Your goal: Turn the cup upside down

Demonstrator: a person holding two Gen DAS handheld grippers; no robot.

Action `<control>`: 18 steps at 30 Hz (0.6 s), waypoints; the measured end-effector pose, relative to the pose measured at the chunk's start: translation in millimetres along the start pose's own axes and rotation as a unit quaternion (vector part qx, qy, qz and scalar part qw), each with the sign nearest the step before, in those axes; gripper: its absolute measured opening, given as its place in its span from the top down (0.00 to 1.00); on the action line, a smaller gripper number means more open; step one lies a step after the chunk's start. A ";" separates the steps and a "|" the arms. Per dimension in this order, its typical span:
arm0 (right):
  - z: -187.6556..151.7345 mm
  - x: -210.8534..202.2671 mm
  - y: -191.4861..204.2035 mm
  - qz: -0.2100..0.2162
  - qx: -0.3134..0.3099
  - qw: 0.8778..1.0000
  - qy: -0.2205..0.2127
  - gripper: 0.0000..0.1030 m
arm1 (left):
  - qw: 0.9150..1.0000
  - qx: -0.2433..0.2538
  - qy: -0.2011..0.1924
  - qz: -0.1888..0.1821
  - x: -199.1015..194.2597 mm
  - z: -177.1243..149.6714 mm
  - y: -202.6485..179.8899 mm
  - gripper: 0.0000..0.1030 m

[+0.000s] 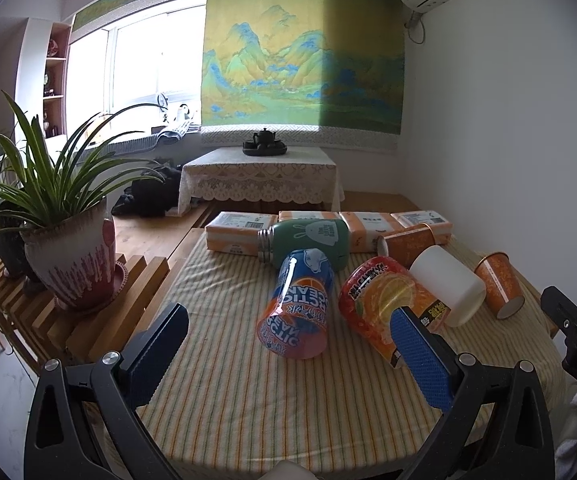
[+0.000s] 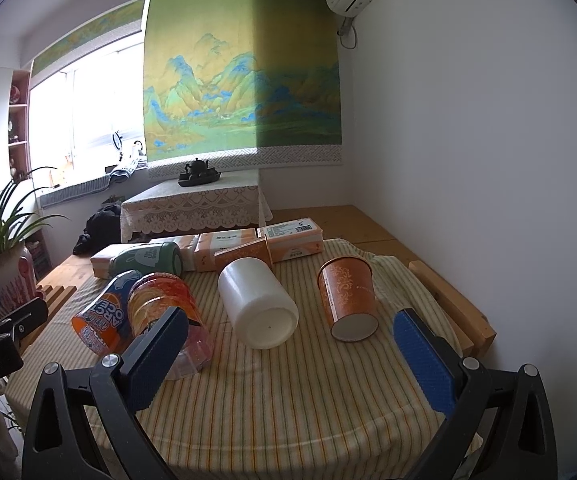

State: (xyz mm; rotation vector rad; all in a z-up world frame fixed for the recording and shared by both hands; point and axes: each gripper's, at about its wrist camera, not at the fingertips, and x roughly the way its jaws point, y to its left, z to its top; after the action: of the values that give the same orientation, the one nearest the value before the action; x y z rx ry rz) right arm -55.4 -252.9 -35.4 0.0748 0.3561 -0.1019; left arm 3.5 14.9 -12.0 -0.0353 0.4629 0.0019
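6 cups [image 2: 263, 307] on side | 4 tissue packs [image 1: 235, 232] — both grippers [image 1: 288, 344] empty

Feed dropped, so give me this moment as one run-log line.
left hand-held gripper: open, empty | right hand-held gripper: open, empty | white cup: on its side on striped cloth | flip: not started

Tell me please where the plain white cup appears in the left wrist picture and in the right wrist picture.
Left wrist view: the white cup lies on its side right of centre, between the orange-fruit cup and an orange paper cup.
Right wrist view: the white cup lies near the centre, base toward the camera.
Shared landmark: the green bottle behind the cups.
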 end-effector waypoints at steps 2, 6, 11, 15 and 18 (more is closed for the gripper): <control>0.1 0.2 -0.3 0.000 0.000 1.000 0.000 0.02 | 1.000 0.000 0.000 0.000 0.1 -0.4 0.4 0.01; 0.4 0.6 -1.1 0.000 0.000 1.000 0.000 0.02 | 1.000 0.000 0.002 0.000 0.9 -0.8 0.8 0.01; 0.3 3.5 -0.7 -0.001 -0.002 1.000 0.003 0.02 | 1.000 -0.001 0.002 0.001 2.0 -1.2 1.4 0.01; 0.7 4.0 -0.9 -0.001 -0.003 1.000 0.003 0.02 | 1.000 -0.001 0.002 0.001 2.7 -0.7 1.3 0.01; 0.8 4.5 -1.1 -0.001 -0.003 1.000 0.004 0.02 | 1.000 0.001 0.004 0.000 3.6 -0.6 0.4 0.01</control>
State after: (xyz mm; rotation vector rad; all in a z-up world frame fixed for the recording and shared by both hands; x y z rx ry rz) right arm -51.0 -254.5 -36.3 0.0691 0.3646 -0.1019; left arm 6.4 15.2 -14.2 -0.0323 0.4719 0.0015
